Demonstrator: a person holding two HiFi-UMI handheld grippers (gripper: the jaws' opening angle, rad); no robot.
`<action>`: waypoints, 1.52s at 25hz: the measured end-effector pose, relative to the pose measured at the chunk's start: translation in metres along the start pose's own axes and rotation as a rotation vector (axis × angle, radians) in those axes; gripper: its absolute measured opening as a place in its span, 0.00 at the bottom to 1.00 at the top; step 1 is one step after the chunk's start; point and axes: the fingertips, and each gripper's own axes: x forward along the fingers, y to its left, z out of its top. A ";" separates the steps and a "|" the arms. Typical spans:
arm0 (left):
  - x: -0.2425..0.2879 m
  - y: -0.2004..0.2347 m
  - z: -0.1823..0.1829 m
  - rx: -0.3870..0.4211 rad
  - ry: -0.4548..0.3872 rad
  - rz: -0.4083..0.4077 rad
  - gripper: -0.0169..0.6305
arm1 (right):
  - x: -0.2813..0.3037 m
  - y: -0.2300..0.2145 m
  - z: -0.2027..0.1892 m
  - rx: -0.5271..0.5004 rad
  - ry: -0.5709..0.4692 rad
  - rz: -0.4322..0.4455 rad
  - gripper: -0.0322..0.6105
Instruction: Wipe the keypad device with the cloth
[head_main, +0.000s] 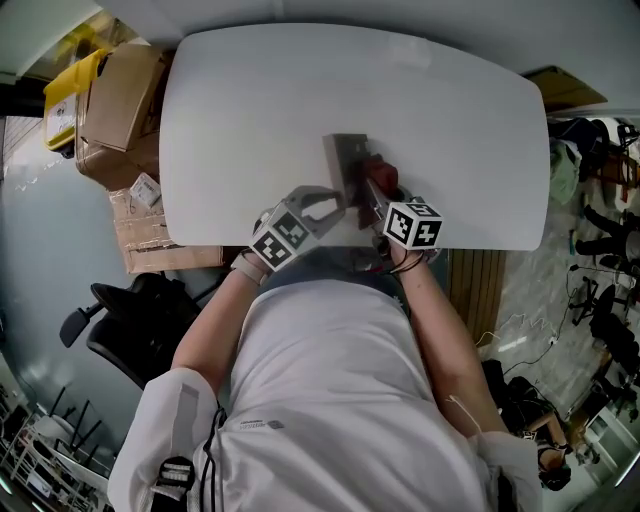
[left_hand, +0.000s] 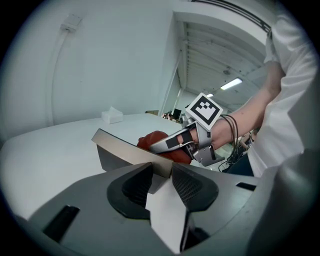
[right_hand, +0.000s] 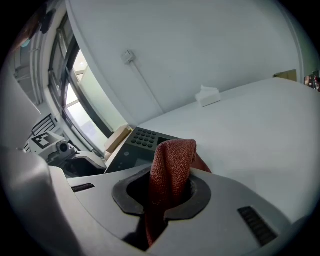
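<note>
My left gripper (left_hand: 161, 176) is clamped on the keypad device's (right_hand: 141, 141) edge. My right gripper (right_hand: 169, 197) is closed tight on the red cloth (right_hand: 172, 162), just beside it.

The red cloth (right_hand: 172, 160) I hold looks soft and fuzzy, with tiny woven loops. The keypad (right_hand: 141, 140) looks like dark, dull plastic on top, and its edge looks smooth and pale, like metal. My left gripper (left_hand: 161, 172) and right gripper (right_hand: 172, 192) look like dull grey plastic, with rough, bumpy black pads (left_hand: 190, 187). The table (head_main: 300, 110) is white and smooth with a soft shine. The boxes (head_main: 120, 100) are brown cardboard.
</note>
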 end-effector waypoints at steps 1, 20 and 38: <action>0.000 0.000 0.000 -0.003 0.003 0.000 0.20 | 0.001 -0.002 0.000 -0.001 0.003 -0.004 0.13; 0.002 0.002 -0.002 -0.022 0.023 0.024 0.20 | 0.012 -0.040 -0.009 0.048 0.054 -0.096 0.13; 0.003 0.005 -0.007 -0.043 -0.004 0.012 0.20 | 0.001 0.066 0.061 -0.038 0.073 0.139 0.13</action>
